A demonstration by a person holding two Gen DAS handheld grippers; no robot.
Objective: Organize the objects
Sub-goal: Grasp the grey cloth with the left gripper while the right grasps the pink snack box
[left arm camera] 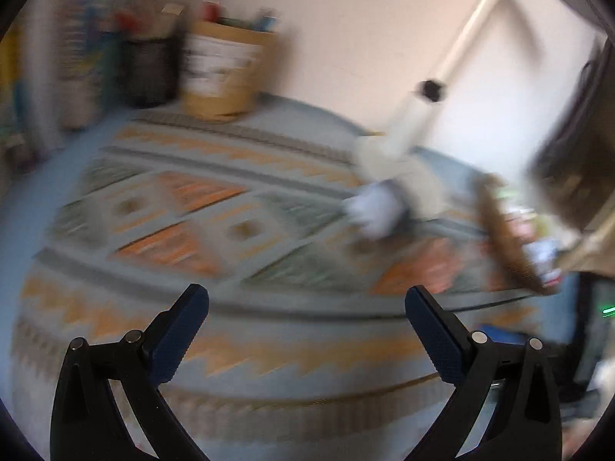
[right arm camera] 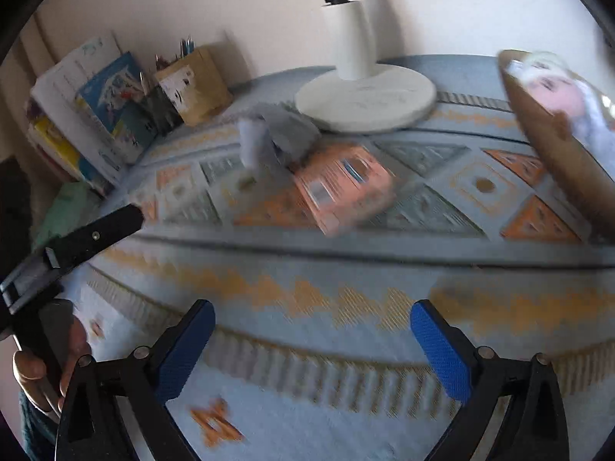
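Both views are motion-blurred. My left gripper (left arm camera: 307,299) is open and empty above the patterned table cloth (left arm camera: 230,199). A crumpled white and grey cloth (left arm camera: 374,207) lies by the lamp base, ahead and to the right; it also shows in the right wrist view (right arm camera: 276,136). My right gripper (right arm camera: 311,315) is open and empty over the cloth's front border. An orange packet (right arm camera: 346,188) lies ahead of it. A woven basket (right arm camera: 553,142) holding packets sits at the right; it also shows in the left wrist view (left arm camera: 507,238). The left gripper's finger (right arm camera: 103,232) shows at the left.
A white lamp (right arm camera: 365,92) stands at the back of the table. A cardboard pen holder (right arm camera: 192,84), a black mesh cup (left arm camera: 148,71) and leaning books (right arm camera: 92,115) stand at the back left. A dark object (left arm camera: 569,161) hangs at the right edge.
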